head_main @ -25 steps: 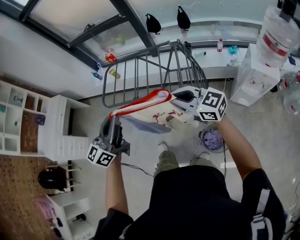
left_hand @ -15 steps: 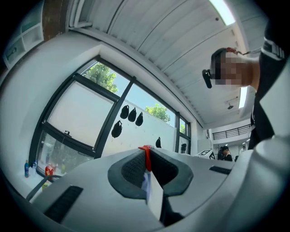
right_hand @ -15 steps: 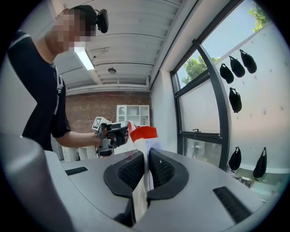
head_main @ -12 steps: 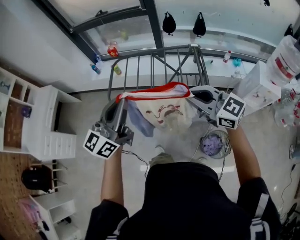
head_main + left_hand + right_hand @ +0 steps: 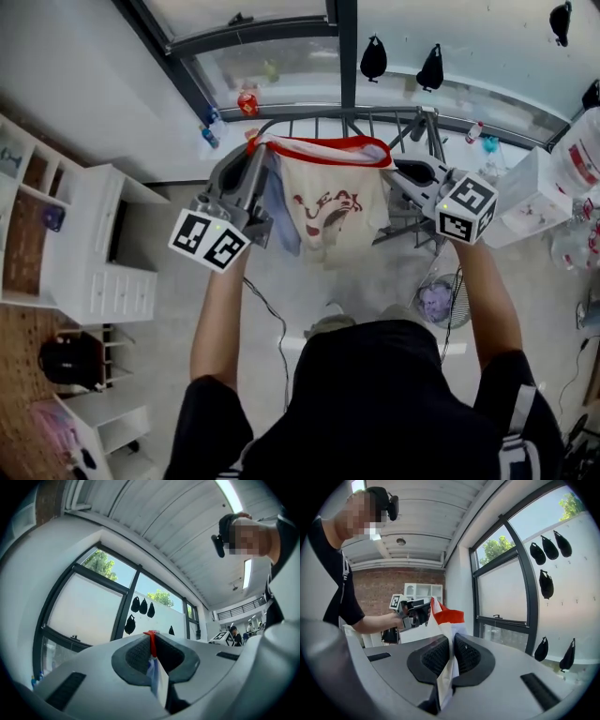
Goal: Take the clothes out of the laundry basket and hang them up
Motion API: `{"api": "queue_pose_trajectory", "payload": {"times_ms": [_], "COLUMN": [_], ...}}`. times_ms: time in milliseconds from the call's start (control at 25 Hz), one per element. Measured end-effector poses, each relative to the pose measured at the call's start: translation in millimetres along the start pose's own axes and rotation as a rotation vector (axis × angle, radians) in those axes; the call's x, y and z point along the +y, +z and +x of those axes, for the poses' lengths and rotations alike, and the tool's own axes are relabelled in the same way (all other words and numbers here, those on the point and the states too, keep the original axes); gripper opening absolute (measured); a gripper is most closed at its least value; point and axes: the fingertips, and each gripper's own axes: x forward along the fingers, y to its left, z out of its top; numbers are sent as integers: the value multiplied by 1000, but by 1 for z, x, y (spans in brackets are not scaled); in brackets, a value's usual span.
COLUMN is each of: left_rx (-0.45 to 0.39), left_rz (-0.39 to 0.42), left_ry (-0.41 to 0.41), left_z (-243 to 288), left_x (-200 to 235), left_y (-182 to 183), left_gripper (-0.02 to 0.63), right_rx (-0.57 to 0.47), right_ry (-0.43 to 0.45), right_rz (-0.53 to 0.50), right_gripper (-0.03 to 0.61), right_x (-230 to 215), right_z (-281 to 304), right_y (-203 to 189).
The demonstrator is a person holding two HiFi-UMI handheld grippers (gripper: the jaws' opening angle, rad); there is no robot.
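Raised toward the window (image 5: 281,37) since a second ago, your left tool (image 5: 255,155) and right tool (image 5: 398,169) each clamp the top edge of the white, red-trimmed garment (image 5: 328,202), stretched between them. It hides much of the drying rack (image 5: 424,127). Its red print is unreadable. Laundry basket (image 5: 457,309) on grey floor (image 5: 281,281), partly behind your right arm (image 5: 487,281).

Soft matt cloth garment (image 5: 323,202), textured matt plastic jaws.

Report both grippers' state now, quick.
Left gripper: shut on the garment, at its red-trimmed edge.
Right gripper: shut on the same garment's other end.
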Motion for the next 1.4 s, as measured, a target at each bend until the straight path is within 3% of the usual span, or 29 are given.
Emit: {"api": "queue_pose_trajectory", "payload": {"times_ms": [360,560,720,840,1120,1280,1400], "left_rx": [58,75,115,193,321,533,635], "left_rz": [172,173,207,318,217,282,267], "left_ry": [159,255,280,311,371,399,417], "left_z": [38,59,84,116,172,189,195], "left_x": [108,159,196,222,299,341,364], "left_y": [0,-9,-24,-48,-132,-204,-259], "left_gripper": [17,17,17,17,17,17,17], "right_rx": [104,165,152,164,241,332,398], "right_ry": [30,22,22,20,32,-3,-10], "right_rz": [-159,-187,-129,-94,-13,27,50], "right_gripper": [11,10,11,11,11,11,11], "right_x": [-54,-89,-128,-172,-255,-297,-324], "right_z": [97,143,172,194,242,270,285], "right_y": [8,3,-2,-16,-72,-128,-165]}}
